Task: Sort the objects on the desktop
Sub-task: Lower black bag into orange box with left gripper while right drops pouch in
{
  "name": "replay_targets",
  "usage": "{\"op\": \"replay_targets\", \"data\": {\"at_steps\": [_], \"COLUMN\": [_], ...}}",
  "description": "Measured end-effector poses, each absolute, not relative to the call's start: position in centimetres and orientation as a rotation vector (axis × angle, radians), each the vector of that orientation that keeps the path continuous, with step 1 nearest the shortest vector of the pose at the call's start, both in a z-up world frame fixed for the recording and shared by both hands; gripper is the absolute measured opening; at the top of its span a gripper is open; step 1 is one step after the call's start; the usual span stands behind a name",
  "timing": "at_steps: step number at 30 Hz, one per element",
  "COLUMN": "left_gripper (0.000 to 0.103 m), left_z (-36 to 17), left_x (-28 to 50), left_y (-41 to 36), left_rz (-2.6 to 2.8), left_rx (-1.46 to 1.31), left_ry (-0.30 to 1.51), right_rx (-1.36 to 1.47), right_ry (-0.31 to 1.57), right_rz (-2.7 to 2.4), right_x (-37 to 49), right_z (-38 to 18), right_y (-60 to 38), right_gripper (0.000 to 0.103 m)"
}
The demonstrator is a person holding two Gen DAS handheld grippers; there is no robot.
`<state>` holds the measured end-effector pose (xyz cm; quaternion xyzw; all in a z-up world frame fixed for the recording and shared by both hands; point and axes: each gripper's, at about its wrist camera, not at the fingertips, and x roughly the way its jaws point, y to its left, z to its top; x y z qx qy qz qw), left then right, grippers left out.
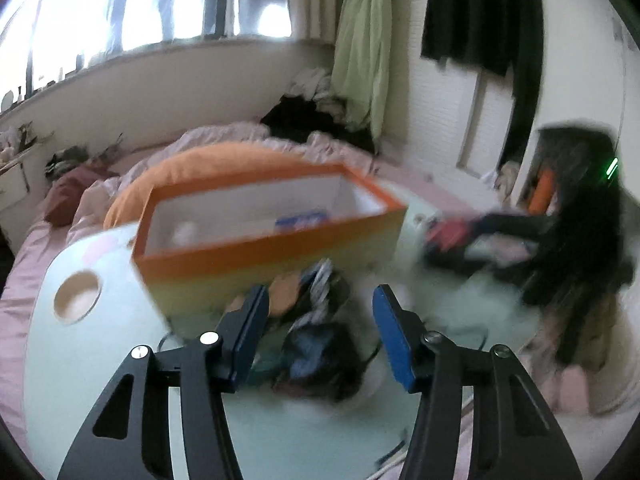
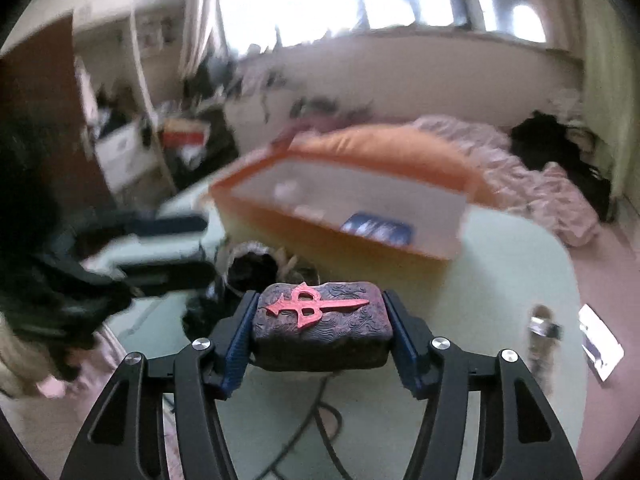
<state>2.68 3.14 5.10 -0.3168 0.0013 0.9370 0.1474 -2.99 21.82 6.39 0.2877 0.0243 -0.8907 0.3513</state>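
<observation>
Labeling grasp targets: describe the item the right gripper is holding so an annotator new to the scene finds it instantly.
Start at the pale green table with the orange box on it. In front of that box, the right gripper is shut on a dark block, clamped by its ends. It alone has a wavy engraved surface and a raised red dagger-like emblem on top.
</observation>
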Motion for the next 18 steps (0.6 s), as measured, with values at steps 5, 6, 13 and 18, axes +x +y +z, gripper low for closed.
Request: {"op": "replay_targets", "data": {"at_steps": [5, 6, 13, 18], "left_gripper": [0.054, 0.051, 0.038, 0.031], "left_z": [2.6, 2.4, 1.1, 1.5], "left_x": [3.5, 3.4, 1.3, 1.8], "left_y": [3.5, 3.9, 6.0, 5.9], "left_rz": [2.666, 2.673, 2.664, 2.631], "left_rx": [-0.992, -0.988, -1.051, -1.031], "left_ry": [0.007, 0.040, 0.130, 0.138], "right_rx": [0.719, 0.729, 0.782, 0.803], "right_ry": [-0.041, -0.060, -0.061, 0.000], "right_rz": [-2.369, -2.360, -2.296, -2.265], "right_x": [-1.4, -1.3, -1.2, -0.4], "right_z": [6.7, 6.4, 5.0, 4.0], "right_y": [25.3, 25.5, 23.8, 21.8], "right_gripper": [0.060, 0.060, 0.060, 0.060]}}
